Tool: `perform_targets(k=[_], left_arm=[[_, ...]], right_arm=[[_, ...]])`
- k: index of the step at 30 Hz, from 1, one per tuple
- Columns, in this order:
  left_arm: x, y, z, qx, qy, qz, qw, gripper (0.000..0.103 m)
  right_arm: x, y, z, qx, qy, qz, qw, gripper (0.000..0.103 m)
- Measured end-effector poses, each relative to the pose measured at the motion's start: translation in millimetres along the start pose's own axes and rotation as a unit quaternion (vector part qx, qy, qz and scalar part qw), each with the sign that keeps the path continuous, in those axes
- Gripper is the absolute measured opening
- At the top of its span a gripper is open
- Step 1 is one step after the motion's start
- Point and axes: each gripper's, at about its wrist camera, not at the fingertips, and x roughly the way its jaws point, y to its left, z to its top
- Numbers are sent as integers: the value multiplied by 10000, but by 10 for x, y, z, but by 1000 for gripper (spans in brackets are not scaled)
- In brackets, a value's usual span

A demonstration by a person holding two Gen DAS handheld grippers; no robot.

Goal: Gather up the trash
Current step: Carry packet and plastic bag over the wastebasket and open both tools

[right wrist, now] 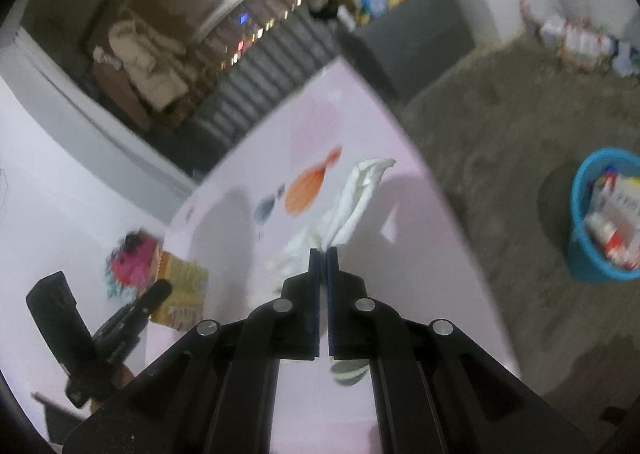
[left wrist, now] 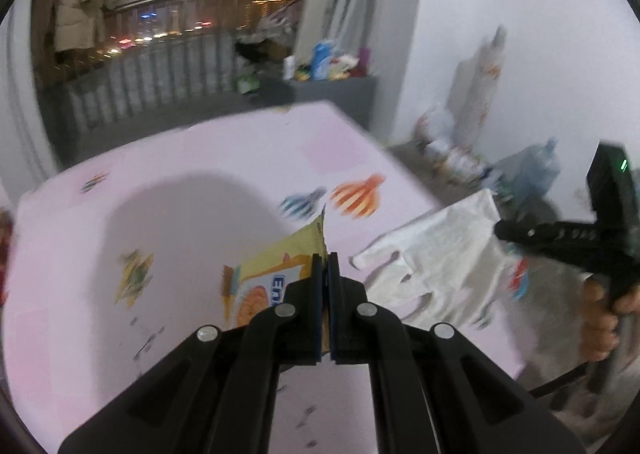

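Observation:
My left gripper is shut on a yellow snack wrapper and holds it just above the pink table. The wrapper also shows in the right wrist view, beside the left gripper. My right gripper is shut on a white plastic bag that hangs over the table's right edge. In the left wrist view the bag hangs from the right gripper at the right.
A blue bin holding packaging stands on the grey floor right of the table. A grey cabinet with clutter on top stands behind the table. Bags and bottles lie along the wall.

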Motion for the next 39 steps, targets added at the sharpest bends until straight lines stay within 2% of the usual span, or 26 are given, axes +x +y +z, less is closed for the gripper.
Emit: perform_targets(k=[4, 5, 9, 13, 18, 24, 28, 34, 39], left_arm=[[15, -204, 411, -20, -138, -835, 9964, 2], [45, -313, 561, 0, -156, -1162, 9931, 2], [223, -740, 955, 144, -80, -1955, 9806, 2], [603, -1403, 1236, 466, 266, -2477, 9674, 2], [1191, -2332, 1256, 901, 918, -2798, 9514, 2], [2049, -3265, 1067, 1248, 1727, -2845, 9347, 2], [2531, -3644, 942, 1265, 2097, -2828, 9274, 2], [2984, -3927, 939, 1086, 2282, -3025, 9190, 2], [3459, -4132, 823, 966, 2477, -3104, 9127, 3]], right_arm=[[-523, -187, 233, 29, -753, -357, 9965, 1], [-665, -255, 287, 63, -940, -461, 9945, 1], [-1225, -613, 460, 249, -1696, -1041, 9797, 1], [-1637, -1140, 502, 598, -2134, -1538, 9629, 1], [-1691, -1747, 524, 1043, -2125, -1831, 9542, 1], [-1402, -2425, 650, 1411, -1922, -2134, 9474, 1], [-1246, -2707, 762, 1603, -1852, -2053, 9475, 1], [-1230, -3018, 905, 1705, -1953, -1930, 9463, 1], [-1102, -3366, 748, 2074, -1905, -1898, 9406, 4]])
